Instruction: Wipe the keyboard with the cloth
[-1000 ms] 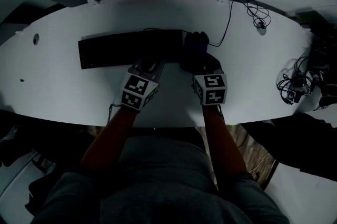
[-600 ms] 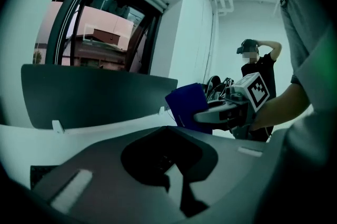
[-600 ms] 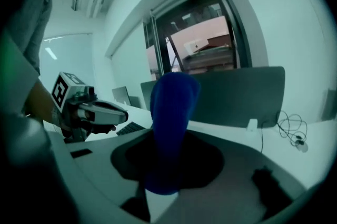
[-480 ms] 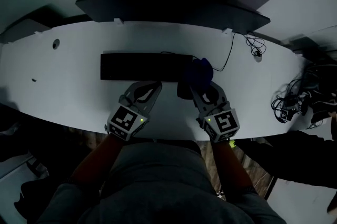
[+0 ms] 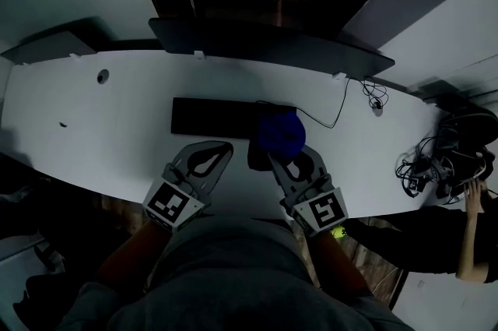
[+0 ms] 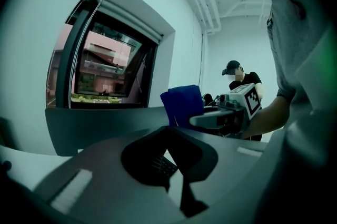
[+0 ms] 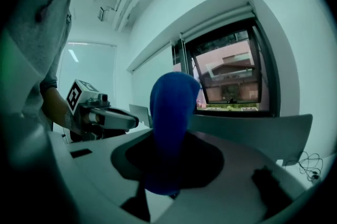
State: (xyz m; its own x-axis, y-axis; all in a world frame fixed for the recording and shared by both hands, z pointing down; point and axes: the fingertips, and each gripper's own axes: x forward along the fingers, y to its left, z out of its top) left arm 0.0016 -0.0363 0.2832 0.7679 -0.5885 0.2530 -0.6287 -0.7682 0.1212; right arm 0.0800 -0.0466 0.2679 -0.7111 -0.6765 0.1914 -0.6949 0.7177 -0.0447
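At the 9 o'clock end of our head view, the curved white desk (image 5: pixel 70 142) lies bare except for a small round hole (image 5: pixel 103 76). Moving right, the flat black rectangular keyboard (image 5: pixel 212 116) rests flat on the desk, with its long side running 9 to 3 o'clock. Our left gripper (image 5: pixel 221 149) sits just at its 6 o'clock, apart from it. Its jaws are drawn together at the tips with nothing between them, and its own view shows only keys through the gap behind the tips. Next comes the bunched, deep blue cloth (image 5: pixel 280 133), which lies over the keyboard's 3 o'clock end. Our right gripper (image 5: pixel 289 160), at the cloth's 6 o'clock, has its jaws clamped on it, and in its own view the cloth stands up between them. A thin black cable (image 5: pixel 331 117) runs from the keyboard toward 2 o'clock. At the far 3 o'clock end we see a tangle of dark wires (image 5: pixel 426 162) and another person's hand (image 5: pixel 471 195).
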